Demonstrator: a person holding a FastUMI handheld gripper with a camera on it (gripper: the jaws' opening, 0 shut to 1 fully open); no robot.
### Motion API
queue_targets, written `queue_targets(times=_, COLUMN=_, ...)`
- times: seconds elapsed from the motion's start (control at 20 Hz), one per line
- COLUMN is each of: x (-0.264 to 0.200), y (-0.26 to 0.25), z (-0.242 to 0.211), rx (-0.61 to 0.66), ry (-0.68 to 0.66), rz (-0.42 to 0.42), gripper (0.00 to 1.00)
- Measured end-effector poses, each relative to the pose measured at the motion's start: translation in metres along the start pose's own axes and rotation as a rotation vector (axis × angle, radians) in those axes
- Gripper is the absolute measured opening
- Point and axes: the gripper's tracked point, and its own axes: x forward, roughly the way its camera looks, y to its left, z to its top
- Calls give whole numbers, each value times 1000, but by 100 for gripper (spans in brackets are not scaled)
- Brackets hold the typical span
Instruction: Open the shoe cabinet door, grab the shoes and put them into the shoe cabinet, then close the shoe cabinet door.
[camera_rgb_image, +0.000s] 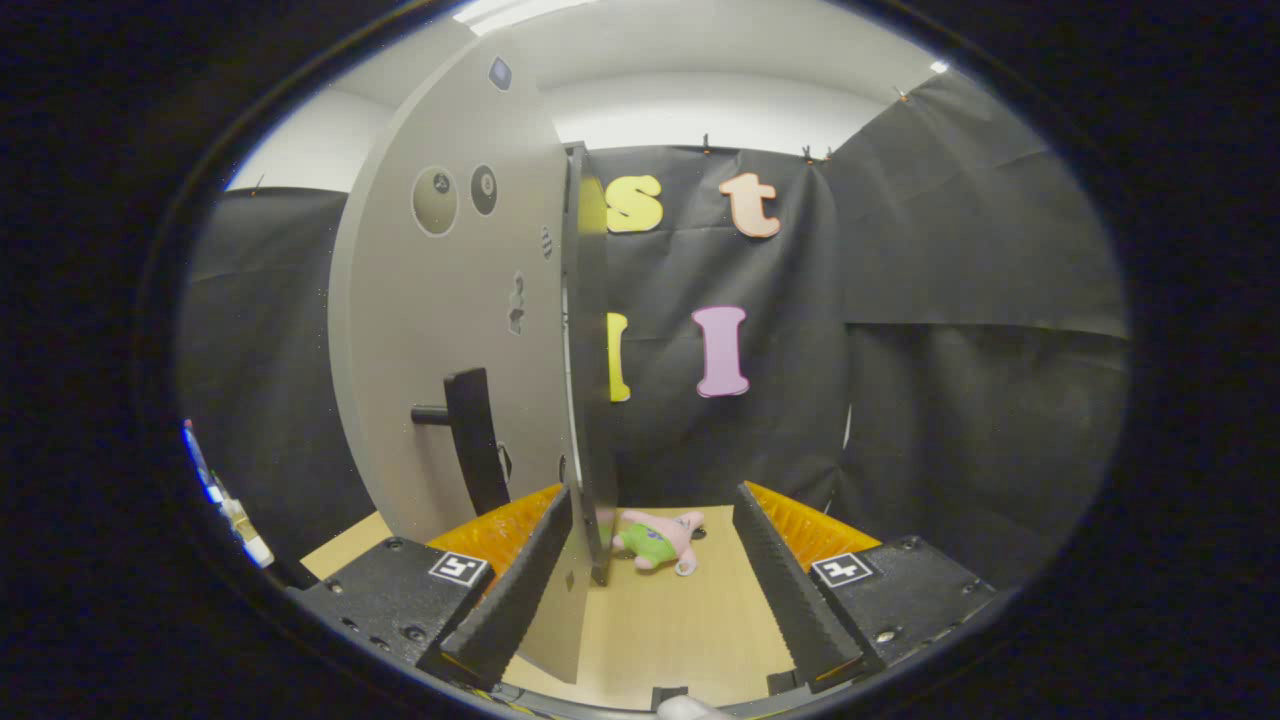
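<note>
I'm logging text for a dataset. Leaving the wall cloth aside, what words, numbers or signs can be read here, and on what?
Round stickers on the grey shoe cabinet door: marks too small to read.
Square black-and-white markers on the open gripper, whose fingers flank the door's lower edge: patterns, not words.
Nothing here can be quoted as legible text.

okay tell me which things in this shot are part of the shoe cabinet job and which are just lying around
Part of the job:
- cabinet door, grey, swung open edge-on, its free edge between the fingers
- door handle, dark, on the door's face
- gripper, fingers open, touching nothing I can make out

Just lying around:
- plush toy, pink and green, on the wooden floor just beyond the fingers
</note>
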Motion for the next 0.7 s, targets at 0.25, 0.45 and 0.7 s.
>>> queue_targets(times=0.25, x=3, y=10, z=13, rx=-48, ry=-43, rz=49, gripper=99)
queue_targets(times=0.45, x=10, y=21, z=8, rx=-5, ry=-6, rz=110, gripper=95)
queue_targets(times=0.7, x=7, y=30, z=12, rx=-41, ry=-18, rz=106, gripper=94)
